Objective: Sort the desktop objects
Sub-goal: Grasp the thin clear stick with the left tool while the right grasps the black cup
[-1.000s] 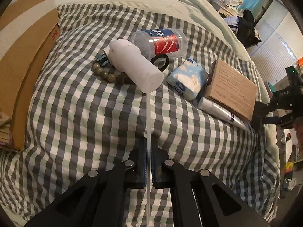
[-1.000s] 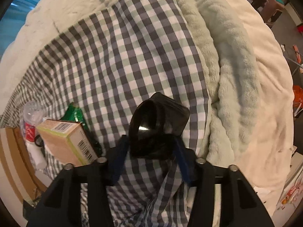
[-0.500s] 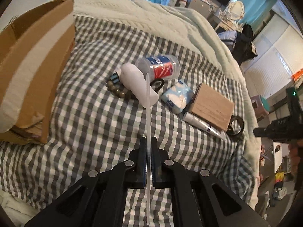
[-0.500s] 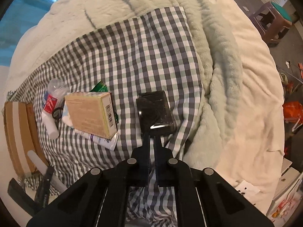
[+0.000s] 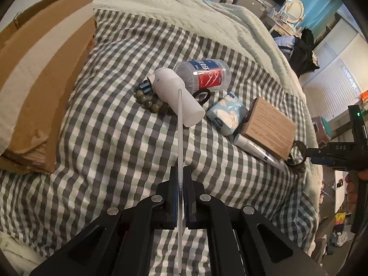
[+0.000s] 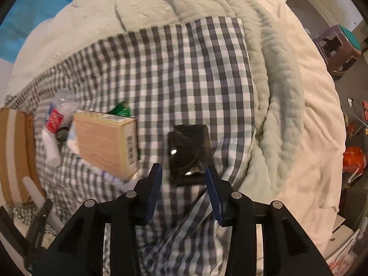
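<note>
My left gripper (image 5: 181, 174) is shut on a thin clear straw (image 5: 180, 124) that points toward a pile on the checked cloth (image 5: 119, 138): a white bottle (image 5: 177, 99), a clear red-labelled bottle (image 5: 204, 74), a bead bracelet (image 5: 147, 102), a tissue pack (image 5: 226, 115), a brown box (image 5: 269, 128) and a white tube (image 5: 253, 147). My right gripper (image 6: 184, 178) is open, its fingers on either side of a black case (image 6: 189, 151) lying on the cloth. The brown box (image 6: 108, 142) lies to its left.
A cardboard box (image 5: 39, 69) stands at the left edge of the cloth. A pale fluffy blanket (image 6: 287, 92) surrounds the cloth. A green packet (image 6: 120, 110) peeks from behind the brown box. The right gripper shows in the left wrist view (image 5: 331, 156).
My right gripper has opened and let go of the black case, which now lies on the cloth. My left gripper has drawn nearer to the pile, still holding the straw.
</note>
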{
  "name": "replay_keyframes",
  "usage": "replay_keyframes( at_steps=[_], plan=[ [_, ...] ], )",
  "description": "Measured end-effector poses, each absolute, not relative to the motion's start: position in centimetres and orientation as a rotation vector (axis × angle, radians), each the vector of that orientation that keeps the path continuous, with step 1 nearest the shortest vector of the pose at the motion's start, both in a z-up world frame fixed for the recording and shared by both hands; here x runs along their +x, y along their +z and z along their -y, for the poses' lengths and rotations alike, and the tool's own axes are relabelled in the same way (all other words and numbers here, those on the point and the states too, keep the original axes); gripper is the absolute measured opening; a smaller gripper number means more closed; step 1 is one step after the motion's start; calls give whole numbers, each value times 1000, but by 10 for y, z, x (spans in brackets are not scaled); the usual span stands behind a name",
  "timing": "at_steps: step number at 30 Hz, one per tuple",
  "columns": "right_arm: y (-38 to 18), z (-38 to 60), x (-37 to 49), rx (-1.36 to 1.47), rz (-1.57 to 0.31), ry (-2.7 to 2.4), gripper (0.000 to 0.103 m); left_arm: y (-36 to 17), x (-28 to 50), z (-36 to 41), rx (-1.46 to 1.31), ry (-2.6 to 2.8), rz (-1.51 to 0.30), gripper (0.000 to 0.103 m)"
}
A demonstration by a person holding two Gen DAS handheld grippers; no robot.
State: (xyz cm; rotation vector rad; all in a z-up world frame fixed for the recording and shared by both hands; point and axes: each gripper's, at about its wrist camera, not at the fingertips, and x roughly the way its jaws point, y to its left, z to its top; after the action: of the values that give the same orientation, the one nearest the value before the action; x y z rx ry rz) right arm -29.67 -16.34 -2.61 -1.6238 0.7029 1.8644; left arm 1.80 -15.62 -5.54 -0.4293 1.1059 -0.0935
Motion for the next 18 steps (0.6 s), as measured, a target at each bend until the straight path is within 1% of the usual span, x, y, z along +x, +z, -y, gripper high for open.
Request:
replay_keyframes(
  at_steps=[2, 4, 8, 9, 10, 12, 13, 14, 15, 18],
  plan=[
    [-37, 155, -299, -1637, -726, 1854, 43, -61, 24, 159, -429, -95, -1118, 3],
    [-48, 151, -302, -1669, -732, 1845, 43, -66, 29, 162, -430, -97, -1127, 3],
    [-63, 148, -312, -1744, -657, 1836, 45, -68, 36, 165, -425, -109, -1132, 3],
    [-64, 148, -314, -1758, -633, 1828, 43, -67, 37, 165, -422, -110, -1131, 3],
    [-66, 148, -315, -1771, -612, 1817, 41, -67, 38, 165, -420, -108, -1129, 3],
    [-68, 147, -316, -1792, -582, 1791, 28, -65, 39, 163, -433, -107, -1127, 3],
    [-68, 145, -315, -1795, -574, 1779, 24, -64, 39, 162, -442, -108, -1126, 3],
    [-68, 144, -313, -1797, -570, 1767, 13, -62, 39, 161, -451, -107, -1124, 3],
    [-67, 142, -311, -1796, -576, 1768, 8, -59, 38, 160, -454, -108, -1119, 3],
    [-58, 140, -304, -1783, -628, 1779, 8, -51, 34, 159, -446, -113, -1107, 3]
  ],
)
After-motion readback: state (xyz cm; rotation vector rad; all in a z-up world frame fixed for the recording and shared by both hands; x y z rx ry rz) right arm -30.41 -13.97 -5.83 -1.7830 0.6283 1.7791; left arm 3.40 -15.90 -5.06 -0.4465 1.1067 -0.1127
